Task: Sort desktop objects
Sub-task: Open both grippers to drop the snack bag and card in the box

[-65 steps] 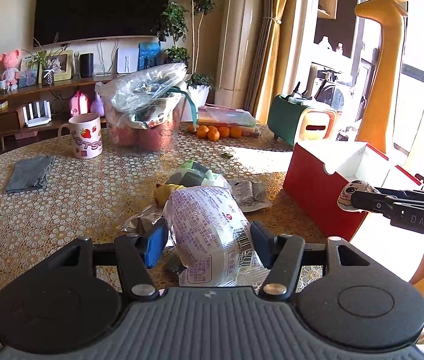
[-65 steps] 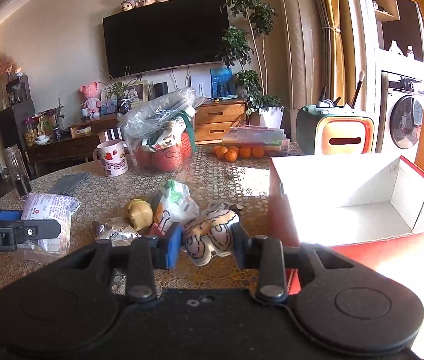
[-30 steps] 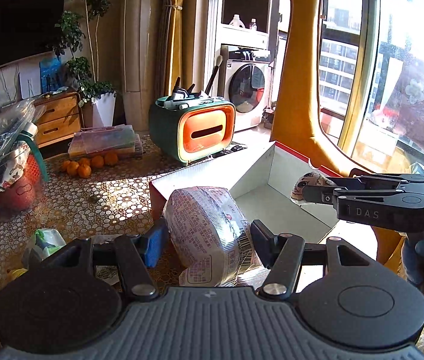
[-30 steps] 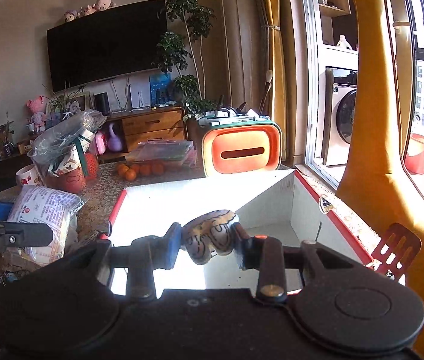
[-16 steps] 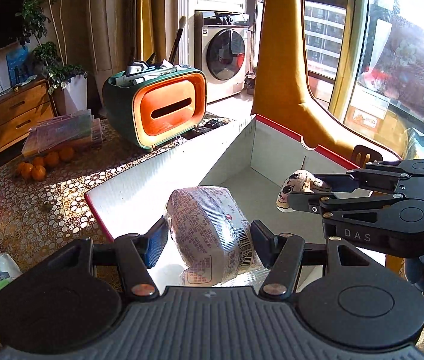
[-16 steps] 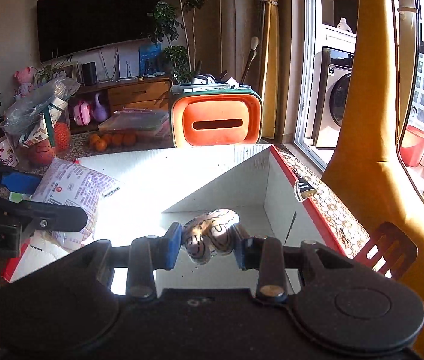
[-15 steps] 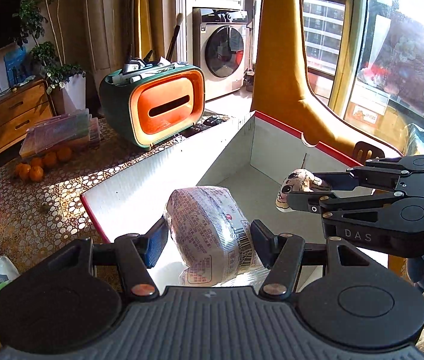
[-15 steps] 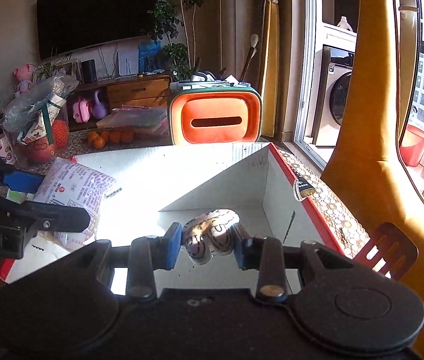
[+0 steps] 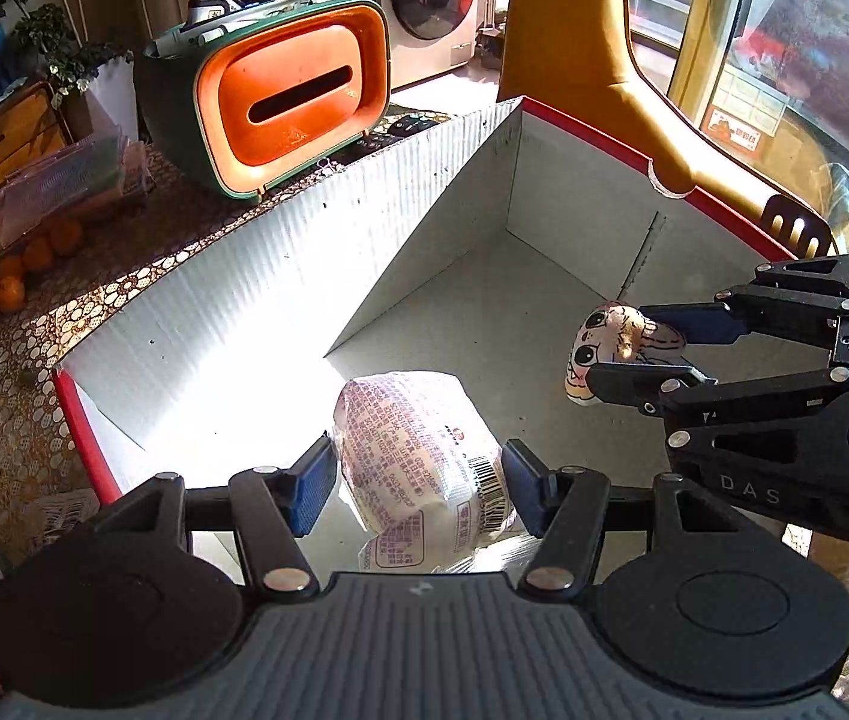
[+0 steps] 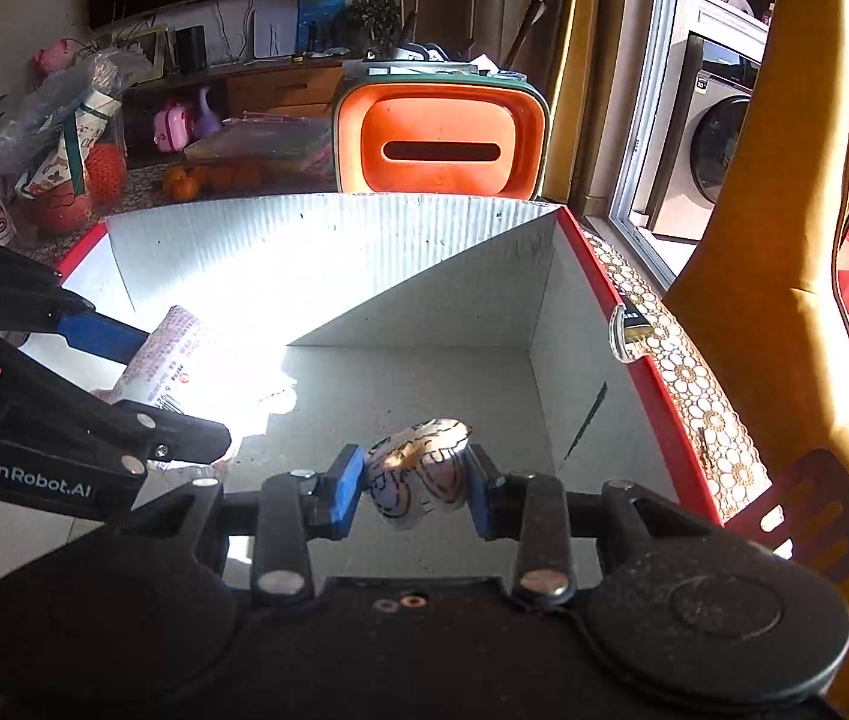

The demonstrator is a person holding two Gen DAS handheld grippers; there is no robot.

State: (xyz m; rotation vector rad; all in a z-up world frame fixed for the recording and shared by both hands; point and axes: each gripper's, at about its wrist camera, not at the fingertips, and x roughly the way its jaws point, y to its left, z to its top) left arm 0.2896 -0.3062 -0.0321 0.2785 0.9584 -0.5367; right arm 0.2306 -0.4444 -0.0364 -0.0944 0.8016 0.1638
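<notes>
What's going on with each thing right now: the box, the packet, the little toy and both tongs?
Red cardboard box with white inside: open, nothing lying in it.
White printed plastic snack packet: gripped, held over the box.
Small cartoon-face soft toy: gripped, held over the box.
Left tongs: shut on packet.
Right tongs: shut on toy.

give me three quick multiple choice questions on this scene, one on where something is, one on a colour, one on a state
1. Where is the snack packet?
A. on the table by the oranges
B. over the open box, in the left gripper
C. on top of the tissue holder

2. What colour is the front of the tissue holder?
A. orange
B. blue
C. white

3. What is the right gripper doing?
A. hanging open with nothing in it
B. lying on the table
C. clamped on a small cartoon pouch

Answers: 1 B, the packet sits between the left pads above the box floor. 2 A, its face is orange with a green rim. 3 C, both pads press on the pouch.
</notes>
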